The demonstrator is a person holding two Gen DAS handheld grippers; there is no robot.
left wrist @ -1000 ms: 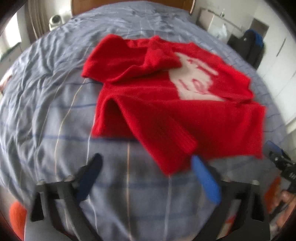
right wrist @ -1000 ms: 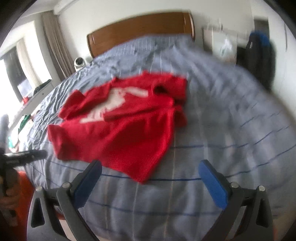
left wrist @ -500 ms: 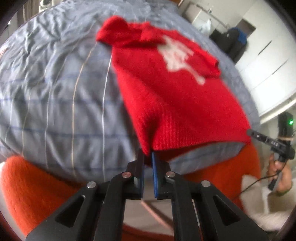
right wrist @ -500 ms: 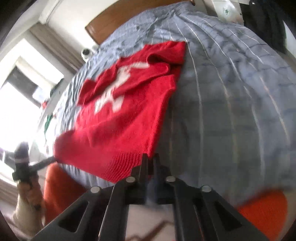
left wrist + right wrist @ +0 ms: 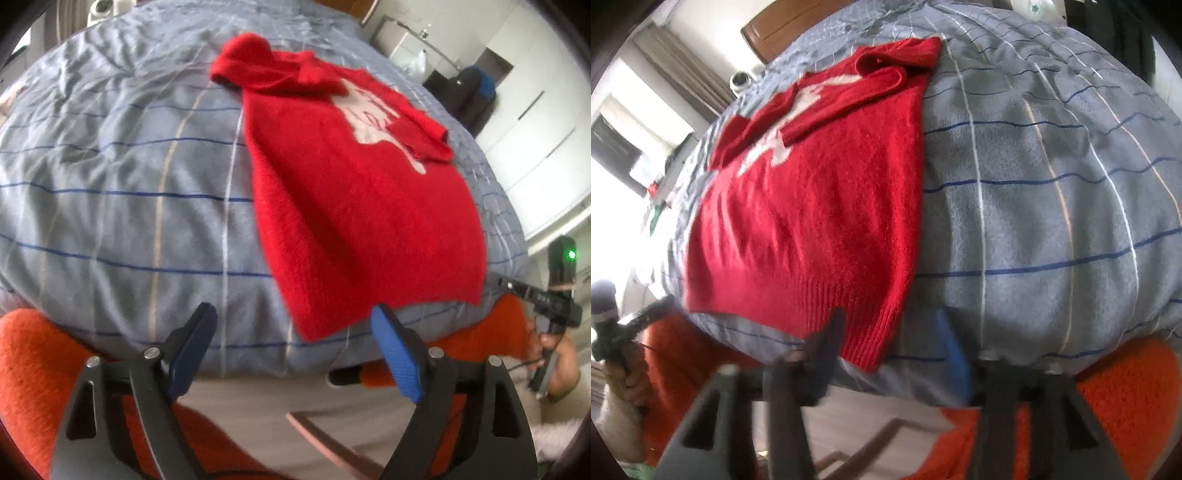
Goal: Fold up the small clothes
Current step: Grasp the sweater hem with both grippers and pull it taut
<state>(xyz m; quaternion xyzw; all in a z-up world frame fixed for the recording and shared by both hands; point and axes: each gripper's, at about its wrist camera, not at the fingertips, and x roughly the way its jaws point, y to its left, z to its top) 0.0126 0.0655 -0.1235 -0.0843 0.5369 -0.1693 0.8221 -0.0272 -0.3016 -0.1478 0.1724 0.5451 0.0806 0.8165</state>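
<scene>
Grey checked bedspread (image 5: 110,192) is bearing the red knitted sweater (image 5: 354,206), its long axis running up-frame; your left gripper (image 5: 295,350) and right gripper (image 5: 890,354) are opening empty at its hem.

Both cams sit on the grippers at the foot of the bed (image 5: 110,192), tilted steeply down and looking up the bed twd the headboard (image 5: 783,26). Left cam is close in by the red sweater's (image 5: 354,206) left hem corner, right cam by the right one. Shared: sweater and checked cover.

Bare bedspread (image 5: 122,206) left of the red sweater (image 5: 354,206) lies open to passage (the right strip (image 5: 1052,206) likewise).
</scene>
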